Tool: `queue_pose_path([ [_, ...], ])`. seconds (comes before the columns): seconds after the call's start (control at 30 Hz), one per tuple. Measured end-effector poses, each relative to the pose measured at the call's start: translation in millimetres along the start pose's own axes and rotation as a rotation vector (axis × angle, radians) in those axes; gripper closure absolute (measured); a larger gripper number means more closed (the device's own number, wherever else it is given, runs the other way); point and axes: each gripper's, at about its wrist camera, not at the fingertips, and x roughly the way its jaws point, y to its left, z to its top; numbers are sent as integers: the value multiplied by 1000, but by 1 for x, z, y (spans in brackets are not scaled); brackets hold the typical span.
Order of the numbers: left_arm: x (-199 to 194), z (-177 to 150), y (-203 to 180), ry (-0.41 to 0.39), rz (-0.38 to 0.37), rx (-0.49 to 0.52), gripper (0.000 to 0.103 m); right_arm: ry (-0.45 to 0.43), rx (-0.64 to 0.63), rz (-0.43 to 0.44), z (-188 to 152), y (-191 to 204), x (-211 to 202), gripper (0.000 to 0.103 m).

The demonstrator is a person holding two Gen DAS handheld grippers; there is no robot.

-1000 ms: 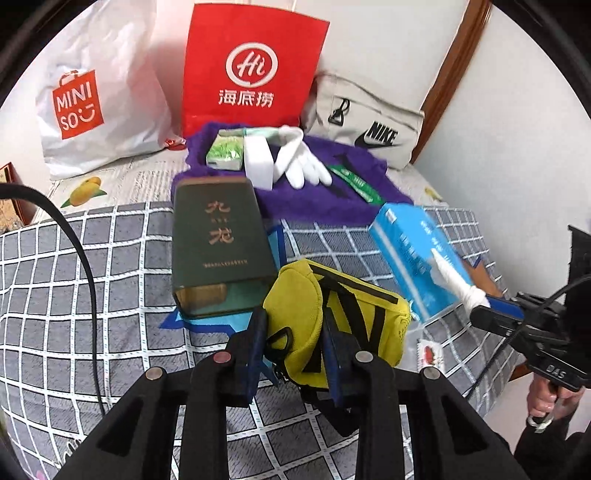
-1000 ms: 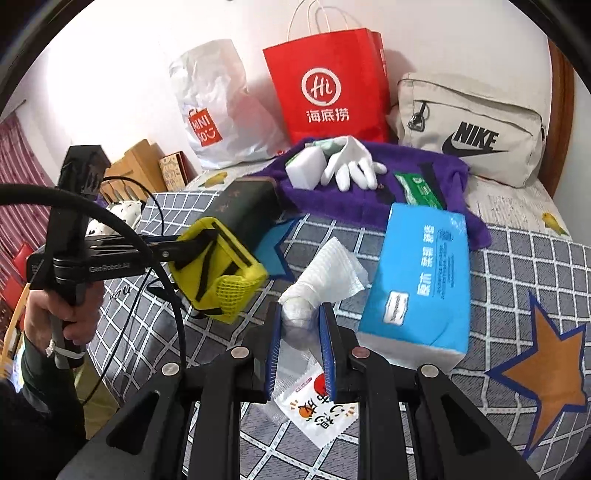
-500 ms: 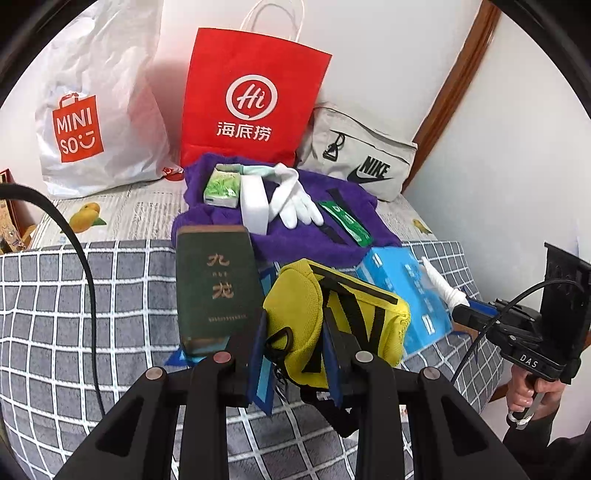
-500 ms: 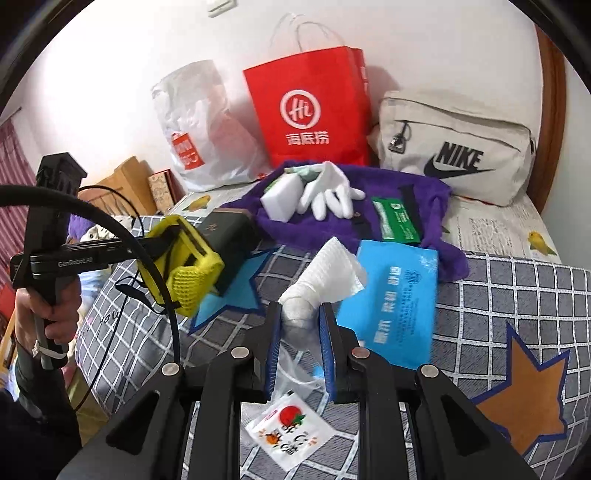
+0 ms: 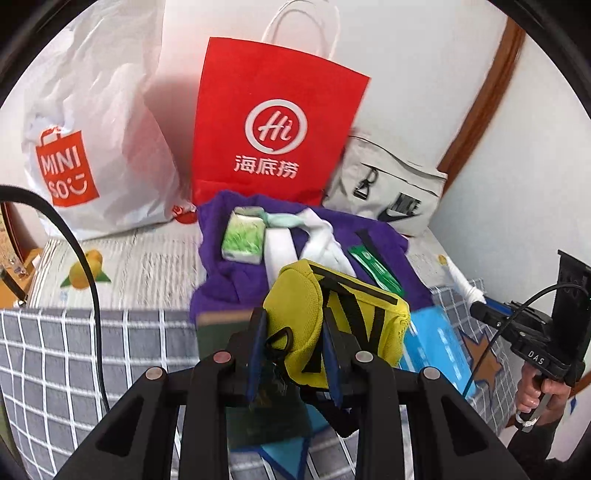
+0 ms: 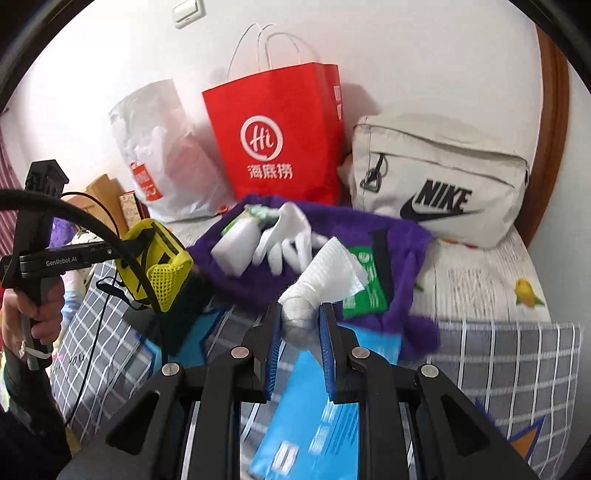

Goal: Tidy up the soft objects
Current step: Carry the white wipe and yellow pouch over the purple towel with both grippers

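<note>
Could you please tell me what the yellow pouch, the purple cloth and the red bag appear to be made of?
The yellow pouch looks like woven synthetic fabric, matte, with an open mesh end and black webbing straps. The purple cloth seems a fuzzy fleece or plush; its edges look hairy. The red bag is probably stiff paper: flat creased panels, thin white handles.

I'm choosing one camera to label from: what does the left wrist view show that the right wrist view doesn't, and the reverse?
Only the left wrist view: the MINISO bag's full logo and the right hand on its handle.

Only the right wrist view: the wall switch, the left hand, and the Nike bag's whole front.

Both: the red paper bag, purple cloth, white gloves, yellow pouch and white tissue.
</note>
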Motion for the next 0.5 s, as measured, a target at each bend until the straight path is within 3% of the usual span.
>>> queue_pose_path([
  [0.23,25,36,-1,-6,19,4,76,10,-2,-33,44,-16,40,83],
  [0.5,55,65,-23,3,-21,47,76,40,18,-7,76,-35,84,83],
])
